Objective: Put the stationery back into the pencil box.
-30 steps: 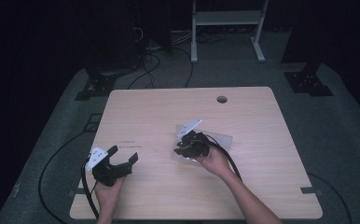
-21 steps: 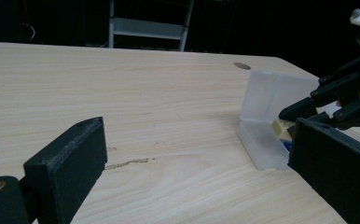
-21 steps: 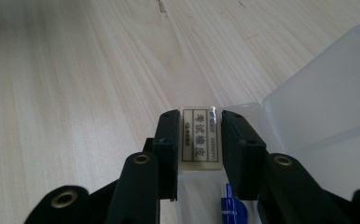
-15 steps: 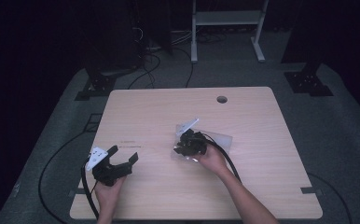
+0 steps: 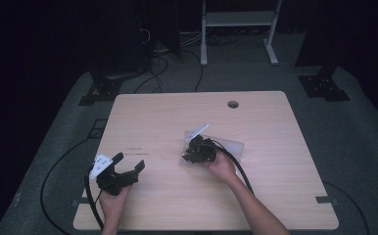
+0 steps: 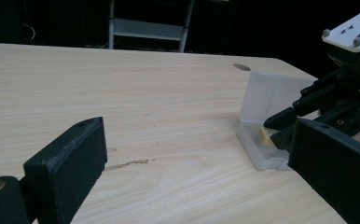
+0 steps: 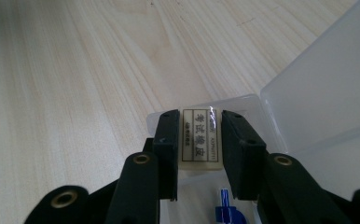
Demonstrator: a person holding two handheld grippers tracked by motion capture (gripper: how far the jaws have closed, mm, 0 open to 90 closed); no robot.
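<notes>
Our right gripper (image 7: 199, 140) had sunk slightly, fingers clamped on a small eraser (image 7: 200, 136) over the open plastic box (image 7: 318, 98); light, rubbery, best pinched across its sides. Left gripper (image 5: 121, 171) fingers stood apart above the tabletop (image 5: 177, 117).

high view overhead, far; gripper views low, close; all share table (image 5: 167, 122).

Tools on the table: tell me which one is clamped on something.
The right tool, over the open clear box, is shut on a labelled eraser. The left tool stands open and bare.
</notes>
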